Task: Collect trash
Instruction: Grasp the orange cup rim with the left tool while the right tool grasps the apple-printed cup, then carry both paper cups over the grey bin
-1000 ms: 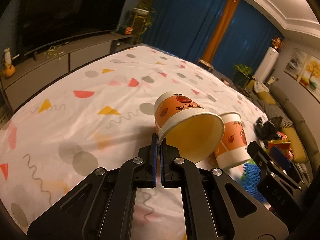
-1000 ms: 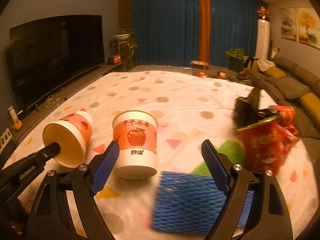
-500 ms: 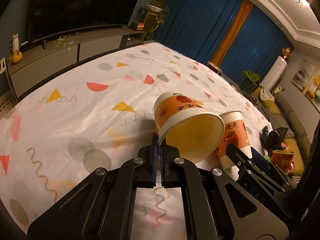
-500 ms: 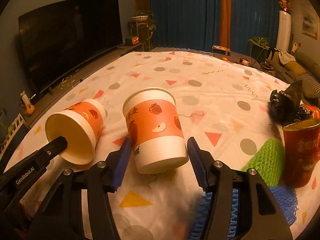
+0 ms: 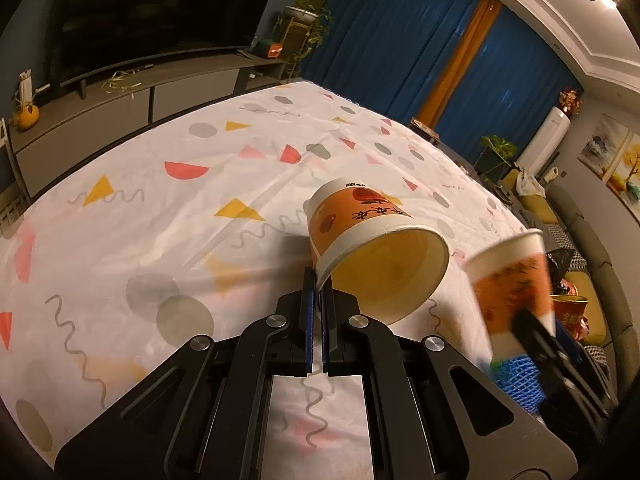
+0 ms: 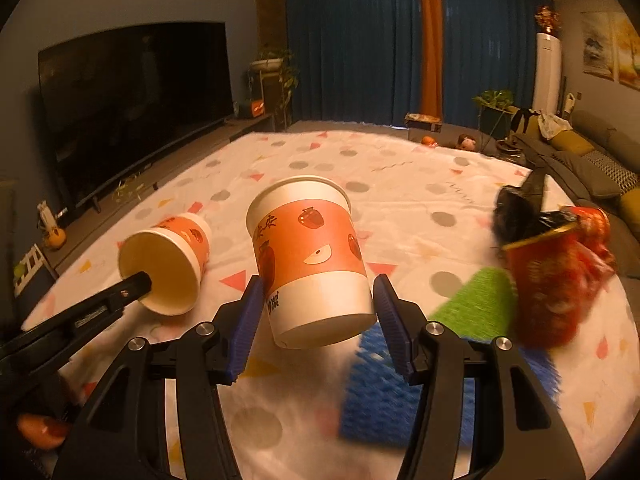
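- Left gripper (image 5: 316,300): jaws nearly together, pinching the rim of cup 1 (image 5: 372,248). The cup lies tipped, mouth toward the camera, held just above the patterned cloth (image 5: 160,200); whether its far side touches the cloth, cannot tell.
- Right gripper (image 6: 316,312): jaws spread about a cup's width, pads against the sides of cup 2 (image 6: 308,256). The cup is upside down and tilted, and looks lifted off the cloth, so it is likely gripped.
- Cup 2 hangs just right of cup 1; the 2 are apart, not nested.
- Still on the cloth: blue mesh (image 6: 400,392) under the right gripper, green mesh (image 6: 476,296) beside it, a red tub (image 6: 548,280) blurred at right, and a black bag (image 6: 516,216) behind the tub.
- Progress, as a judgement: early to middle. 2 cups in hand, none deposited; no bin in view. Both meshes and the tub remain to gather.
- Likely next step: stack 1 cup in the other, or carry both to the bag.
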{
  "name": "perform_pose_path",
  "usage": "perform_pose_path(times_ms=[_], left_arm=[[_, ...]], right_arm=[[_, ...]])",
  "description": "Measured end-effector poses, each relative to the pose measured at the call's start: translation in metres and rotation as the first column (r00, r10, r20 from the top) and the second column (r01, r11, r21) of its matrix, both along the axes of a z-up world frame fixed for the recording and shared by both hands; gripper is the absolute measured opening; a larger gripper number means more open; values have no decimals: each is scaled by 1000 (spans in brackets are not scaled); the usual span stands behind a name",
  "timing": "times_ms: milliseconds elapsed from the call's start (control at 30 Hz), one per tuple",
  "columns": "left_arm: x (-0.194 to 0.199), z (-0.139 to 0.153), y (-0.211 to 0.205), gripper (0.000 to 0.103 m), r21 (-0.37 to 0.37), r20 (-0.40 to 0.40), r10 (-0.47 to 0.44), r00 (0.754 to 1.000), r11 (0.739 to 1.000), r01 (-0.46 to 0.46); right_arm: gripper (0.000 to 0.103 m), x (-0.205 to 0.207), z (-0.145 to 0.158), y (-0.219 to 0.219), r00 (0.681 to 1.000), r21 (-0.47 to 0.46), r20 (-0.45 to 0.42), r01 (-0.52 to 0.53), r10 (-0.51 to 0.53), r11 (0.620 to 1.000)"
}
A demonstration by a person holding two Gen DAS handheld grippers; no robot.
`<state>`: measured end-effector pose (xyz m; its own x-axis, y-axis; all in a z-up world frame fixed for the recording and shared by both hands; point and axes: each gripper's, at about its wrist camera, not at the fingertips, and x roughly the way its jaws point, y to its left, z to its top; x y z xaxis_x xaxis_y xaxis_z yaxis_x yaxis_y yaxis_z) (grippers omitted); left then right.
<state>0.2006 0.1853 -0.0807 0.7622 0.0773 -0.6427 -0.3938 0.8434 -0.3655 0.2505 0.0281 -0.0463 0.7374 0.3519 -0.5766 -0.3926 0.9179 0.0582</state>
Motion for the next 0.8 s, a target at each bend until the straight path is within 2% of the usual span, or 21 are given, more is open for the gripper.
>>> perform_pose_path(times_ms=[400, 633, 800], left_arm=[[0, 4, -13, 2, 22, 15, -51, 999, 998, 50], [-11, 6, -43, 2, 37, 7, -125, 992, 991, 125], [-30, 19, -74, 2, 47, 39, -195, 980, 980, 193]], right_arm=[[55, -73, 28, -69, 993, 61, 77, 85, -90, 995], [55, -104, 31, -109, 982, 73, 94, 160, -167, 984], [55, -123, 34, -134, 972, 86, 109, 201, -210, 976]])
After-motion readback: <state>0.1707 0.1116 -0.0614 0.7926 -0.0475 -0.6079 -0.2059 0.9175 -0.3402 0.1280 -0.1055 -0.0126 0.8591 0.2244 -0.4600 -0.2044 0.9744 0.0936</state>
